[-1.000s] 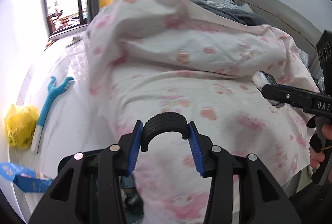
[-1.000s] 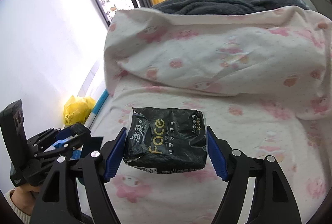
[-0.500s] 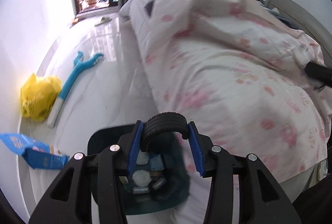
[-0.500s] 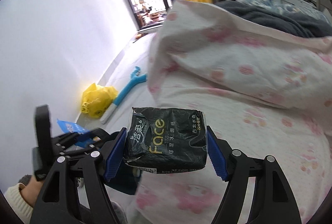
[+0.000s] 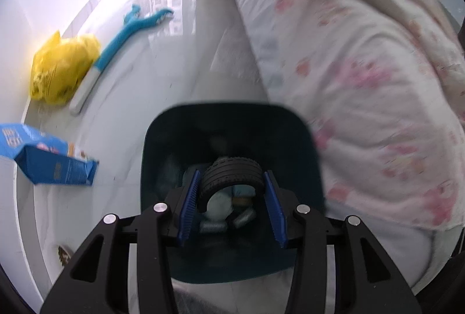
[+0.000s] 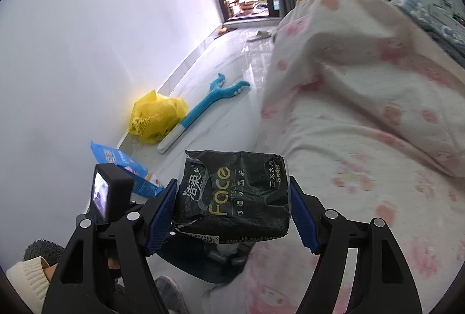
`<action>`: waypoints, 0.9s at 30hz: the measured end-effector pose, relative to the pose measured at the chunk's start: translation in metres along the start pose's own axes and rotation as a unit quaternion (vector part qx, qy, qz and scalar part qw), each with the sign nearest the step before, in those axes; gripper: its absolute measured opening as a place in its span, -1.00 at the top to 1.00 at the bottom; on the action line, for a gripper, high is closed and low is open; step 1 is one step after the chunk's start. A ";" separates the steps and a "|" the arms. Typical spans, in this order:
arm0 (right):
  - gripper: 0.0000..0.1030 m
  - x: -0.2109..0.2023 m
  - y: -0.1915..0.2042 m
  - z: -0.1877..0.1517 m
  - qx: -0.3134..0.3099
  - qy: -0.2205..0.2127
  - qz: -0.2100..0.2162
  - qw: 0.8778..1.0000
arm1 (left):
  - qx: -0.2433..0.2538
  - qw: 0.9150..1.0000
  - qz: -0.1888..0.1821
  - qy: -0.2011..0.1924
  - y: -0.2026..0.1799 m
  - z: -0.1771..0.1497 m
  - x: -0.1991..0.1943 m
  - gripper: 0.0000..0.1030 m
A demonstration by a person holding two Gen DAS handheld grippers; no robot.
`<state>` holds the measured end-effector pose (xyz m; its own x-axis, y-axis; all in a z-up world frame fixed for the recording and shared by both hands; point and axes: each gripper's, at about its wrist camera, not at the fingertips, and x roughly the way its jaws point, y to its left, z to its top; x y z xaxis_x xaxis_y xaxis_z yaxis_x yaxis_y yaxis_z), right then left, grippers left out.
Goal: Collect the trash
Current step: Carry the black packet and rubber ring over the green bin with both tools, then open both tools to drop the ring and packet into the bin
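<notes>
Left tongs: my left tongs squeeze a small black toy tire and hold it right over the open bin.
Right tongs: my right tongs squeeze a crumpled black tissue pack. It is up in the air, above the near edge of the bed, and the bin shows just under it.
Bin: the dark blue trash bin stands on the floor, right beside the bed. I can see a few bits of trash at its bottom already.
Done: I think some trash is collected, and two more pieces are picked up and carried close to the bin.
Left to do: I think I must drop the tire in, then the tissue pack.
More on the floor: a blue box lies near the bin. A yellow bag sits by the wall, touching a long blue tool.
Not sure: I cannot tell if the bag and the tool are trash too.
</notes>
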<state>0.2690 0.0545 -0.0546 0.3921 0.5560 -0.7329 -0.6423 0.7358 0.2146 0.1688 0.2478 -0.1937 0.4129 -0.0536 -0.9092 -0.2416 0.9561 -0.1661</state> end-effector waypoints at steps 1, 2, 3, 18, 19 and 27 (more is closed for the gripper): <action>-0.43 0.007 0.004 0.001 -0.002 0.005 0.002 1.000 | -0.004 1.000 0.001 0.012 0.004 -0.002 0.005 0.08; -0.43 0.011 0.009 0.001 -0.004 0.009 0.003 1.000 | -0.008 1.000 0.001 0.020 0.007 -0.004 0.008 0.08; -0.43 0.019 0.013 0.002 -0.006 0.016 0.005 1.000 | -0.011 1.000 0.002 0.028 0.011 -0.006 0.012 0.08; -0.43 0.084 0.047 -0.006 -0.013 0.087 0.007 0.996 | -0.016 0.995 -0.011 0.100 0.048 -0.031 0.026 -0.37; -0.43 0.088 0.049 -0.007 -0.013 0.091 0.006 0.996 | -0.016 0.995 -0.011 0.096 0.050 -0.032 0.022 -0.49; -0.43 0.121 0.056 -0.019 -0.002 0.129 -0.004 0.992 | -0.007 0.999 -0.024 0.042 0.066 -0.030 -0.008 -0.71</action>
<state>0.2684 0.1555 -0.1440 0.2164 0.4318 -0.8757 -0.6425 0.7383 0.2053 0.1235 0.3026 -0.2089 0.3486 -0.1246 -0.9289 -0.2361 0.9475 -0.2157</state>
